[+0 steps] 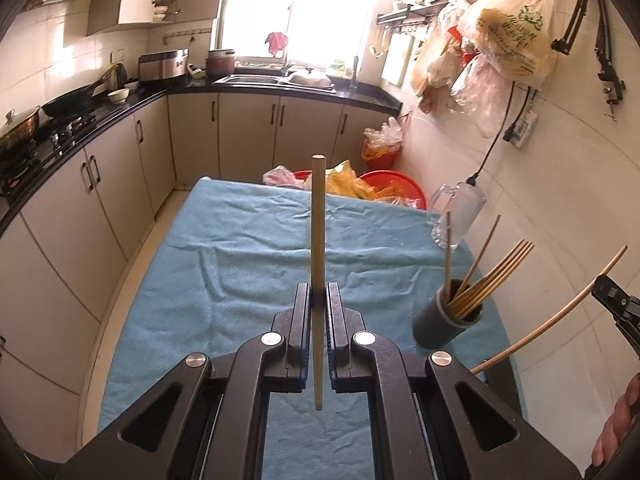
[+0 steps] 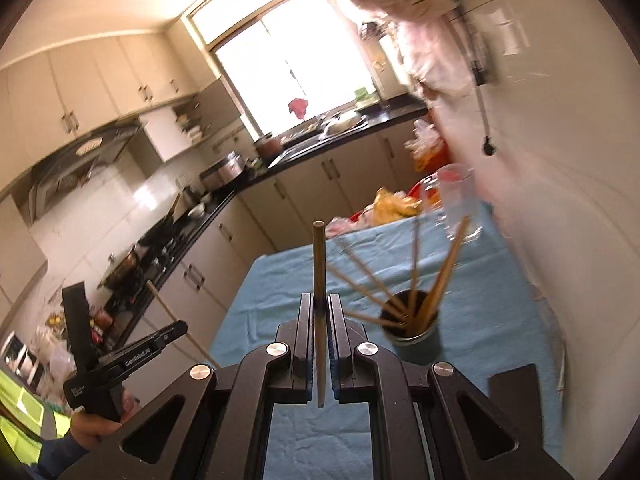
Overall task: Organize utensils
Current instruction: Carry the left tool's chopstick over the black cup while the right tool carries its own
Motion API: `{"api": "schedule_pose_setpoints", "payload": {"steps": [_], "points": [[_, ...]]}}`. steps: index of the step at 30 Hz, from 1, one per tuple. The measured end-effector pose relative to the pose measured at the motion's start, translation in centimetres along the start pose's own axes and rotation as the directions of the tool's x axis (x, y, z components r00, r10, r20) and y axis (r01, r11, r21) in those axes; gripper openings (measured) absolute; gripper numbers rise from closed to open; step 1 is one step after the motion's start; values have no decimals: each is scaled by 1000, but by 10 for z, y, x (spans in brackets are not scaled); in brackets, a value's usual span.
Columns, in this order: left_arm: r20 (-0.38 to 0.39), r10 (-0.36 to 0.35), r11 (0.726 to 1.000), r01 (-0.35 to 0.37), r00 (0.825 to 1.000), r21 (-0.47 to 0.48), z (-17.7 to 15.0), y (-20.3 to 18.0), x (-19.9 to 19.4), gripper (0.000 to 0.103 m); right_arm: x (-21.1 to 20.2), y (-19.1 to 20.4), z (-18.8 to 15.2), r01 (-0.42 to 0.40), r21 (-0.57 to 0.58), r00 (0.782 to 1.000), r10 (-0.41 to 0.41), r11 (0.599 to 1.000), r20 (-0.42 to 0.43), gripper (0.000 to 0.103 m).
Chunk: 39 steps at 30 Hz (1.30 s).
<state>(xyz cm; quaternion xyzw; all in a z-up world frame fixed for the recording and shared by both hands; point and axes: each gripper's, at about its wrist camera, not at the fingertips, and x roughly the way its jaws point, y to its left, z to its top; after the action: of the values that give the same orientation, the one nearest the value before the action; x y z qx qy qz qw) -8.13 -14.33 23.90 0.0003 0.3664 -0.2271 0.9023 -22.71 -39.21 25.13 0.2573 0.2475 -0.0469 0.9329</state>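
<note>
My left gripper (image 1: 319,298) is shut on a pale wooden chopstick (image 1: 318,240) that stands upright above the blue cloth. My right gripper (image 2: 319,308) is shut on a darker chopstick (image 2: 319,264), also upright. A dark round holder (image 1: 446,322) with several chopsticks stands on the cloth at the right; it also shows in the right wrist view (image 2: 416,338), just right of my right gripper. The right gripper (image 1: 618,308) with its chopstick (image 1: 560,312) shows at the right edge of the left wrist view. The left gripper (image 2: 132,354) shows at lower left in the right wrist view.
A blue cloth (image 1: 248,264) covers the table. A glass mug (image 1: 456,216) stands at the far right corner, near the white wall. Red basins (image 1: 394,184) with bags sit beyond the table. Kitchen counter and cabinets (image 1: 80,168) run along the left.
</note>
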Motion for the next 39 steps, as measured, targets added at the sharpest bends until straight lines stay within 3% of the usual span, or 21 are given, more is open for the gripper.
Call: {"api": "schedule_pose_setpoints", "payload": {"steps": [14, 26, 32, 39], "points": [[71, -141, 987, 134, 988, 89, 40, -58, -30, 6, -53, -53, 18, 120, 107, 985, -132, 987, 111, 6], [127, -247, 960, 225, 961, 166, 87, -117, -52, 6, -69, -63, 36, 137, 104, 976, -152, 985, 158, 7], [127, -281, 946, 253, 951, 201, 98, -150, -45, 6, -70, -63, 47, 135, 85, 971, -149, 987, 186, 6], [89, -265, 947, 242, 960, 210, 96, -175, -10, 6, -53, -66, 58, 134, 79, 971, -147, 988, 188, 7]]}}
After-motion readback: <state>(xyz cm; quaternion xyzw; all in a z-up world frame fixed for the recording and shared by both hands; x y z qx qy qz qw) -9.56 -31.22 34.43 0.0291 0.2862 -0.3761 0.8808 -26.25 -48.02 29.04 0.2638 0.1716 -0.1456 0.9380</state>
